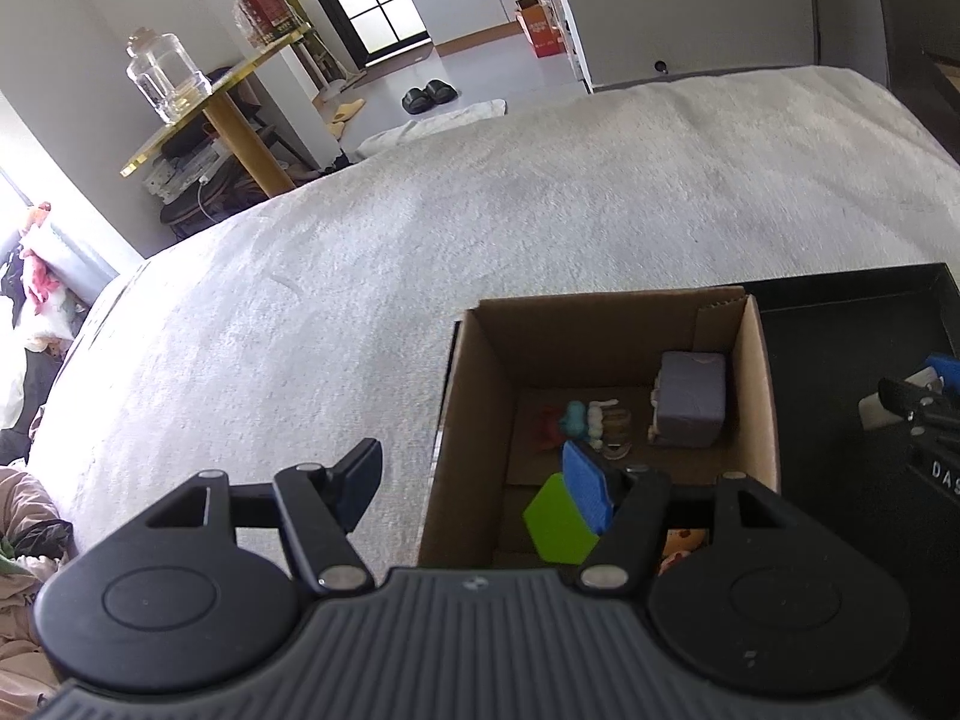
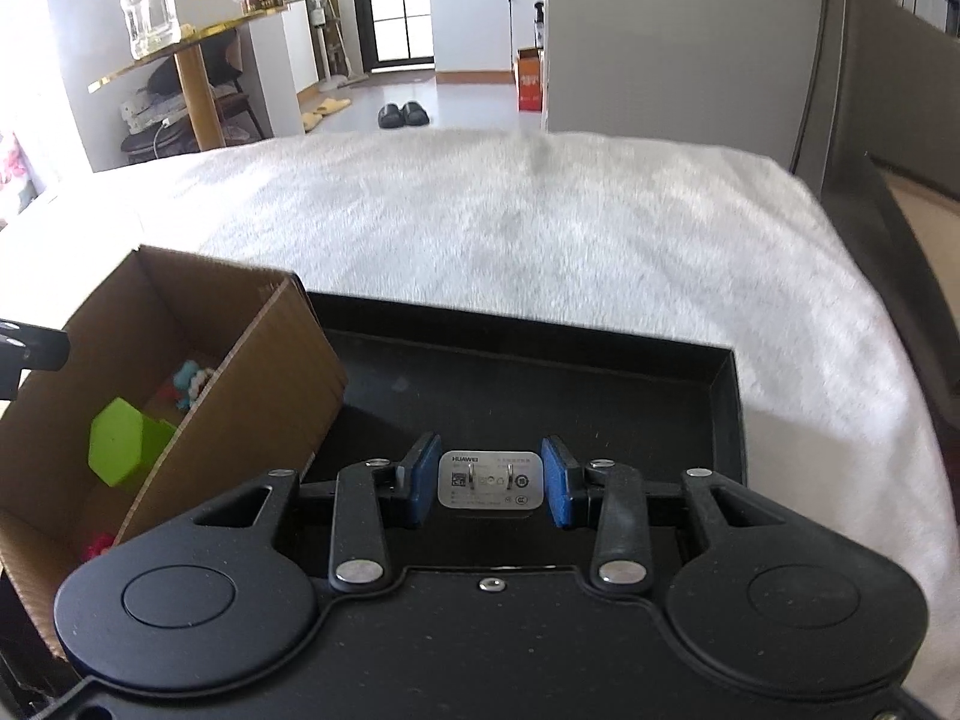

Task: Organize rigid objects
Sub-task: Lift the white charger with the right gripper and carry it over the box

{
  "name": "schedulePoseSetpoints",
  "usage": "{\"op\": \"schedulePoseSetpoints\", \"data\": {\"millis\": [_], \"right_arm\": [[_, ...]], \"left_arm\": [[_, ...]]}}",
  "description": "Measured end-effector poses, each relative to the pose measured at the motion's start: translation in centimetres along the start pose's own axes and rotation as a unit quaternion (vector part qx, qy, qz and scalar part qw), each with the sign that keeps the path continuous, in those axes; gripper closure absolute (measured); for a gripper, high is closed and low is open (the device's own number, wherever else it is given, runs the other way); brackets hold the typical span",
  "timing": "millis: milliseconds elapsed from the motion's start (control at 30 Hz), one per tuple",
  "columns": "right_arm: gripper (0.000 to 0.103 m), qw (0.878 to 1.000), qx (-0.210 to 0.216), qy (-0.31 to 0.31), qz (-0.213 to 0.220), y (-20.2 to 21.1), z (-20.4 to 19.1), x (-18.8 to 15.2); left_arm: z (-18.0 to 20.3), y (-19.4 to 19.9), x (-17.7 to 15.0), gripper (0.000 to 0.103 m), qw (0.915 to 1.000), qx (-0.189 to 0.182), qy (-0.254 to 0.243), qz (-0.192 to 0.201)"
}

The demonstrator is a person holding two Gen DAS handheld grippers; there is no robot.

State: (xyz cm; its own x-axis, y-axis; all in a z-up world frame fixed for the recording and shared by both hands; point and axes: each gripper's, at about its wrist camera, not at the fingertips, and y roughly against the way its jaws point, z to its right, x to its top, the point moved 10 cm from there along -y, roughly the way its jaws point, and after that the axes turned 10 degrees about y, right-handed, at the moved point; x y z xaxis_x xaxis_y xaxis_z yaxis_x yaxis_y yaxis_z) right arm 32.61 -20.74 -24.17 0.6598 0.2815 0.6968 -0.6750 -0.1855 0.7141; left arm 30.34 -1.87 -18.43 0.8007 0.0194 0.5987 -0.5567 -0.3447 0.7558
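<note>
We see the cardboard box (image 2: 180, 324) on the white blanket (image 2: 540, 228); black tray (image 2: 726, 396) touching the box's right side. Right gripper (image 2: 491, 480) clamps the white charger (image 2: 491, 480) above that tray. Left gripper (image 1: 480, 480) open, straddling the box's left wall; green block (image 1: 558, 519) inside

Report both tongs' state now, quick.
Left tongs: open, holding nothing.
Right tongs: closed on the white charger.

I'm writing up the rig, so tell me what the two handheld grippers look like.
Both look alike. The left gripper and right gripper have black linkage arms with silver rivets, two round black discs, and blue textured finger pads. The left one's body is ribbed grey. No hands, sleeves or cables show.
</note>
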Motion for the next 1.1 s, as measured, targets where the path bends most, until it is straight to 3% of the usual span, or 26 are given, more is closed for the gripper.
{"op": "schedulePoseSetpoints", "data": {"millis": [333,567,1100], "right_arm": [[0.067,1.000,0.003,-0.005,0.001,1.8,-0.6,1.2],[0.067,1.000,-0.004,0.007,0.028,4.2,-1.9,3.3],[0.067,0.998,0.015,0.034,0.041,4.9,-6.9,6.7]], "left_arm": [[-2.7,0.4,-0.8,0.038,0.9997,-0.013,0.021,-0.001],[-4.0,0.4,-1.6,0.038,0.9991,-0.028,0.032,-0.006],[-6.2,-2.3,-3.9,0.039,0.9914,-0.090,0.091,-0.031]]}}
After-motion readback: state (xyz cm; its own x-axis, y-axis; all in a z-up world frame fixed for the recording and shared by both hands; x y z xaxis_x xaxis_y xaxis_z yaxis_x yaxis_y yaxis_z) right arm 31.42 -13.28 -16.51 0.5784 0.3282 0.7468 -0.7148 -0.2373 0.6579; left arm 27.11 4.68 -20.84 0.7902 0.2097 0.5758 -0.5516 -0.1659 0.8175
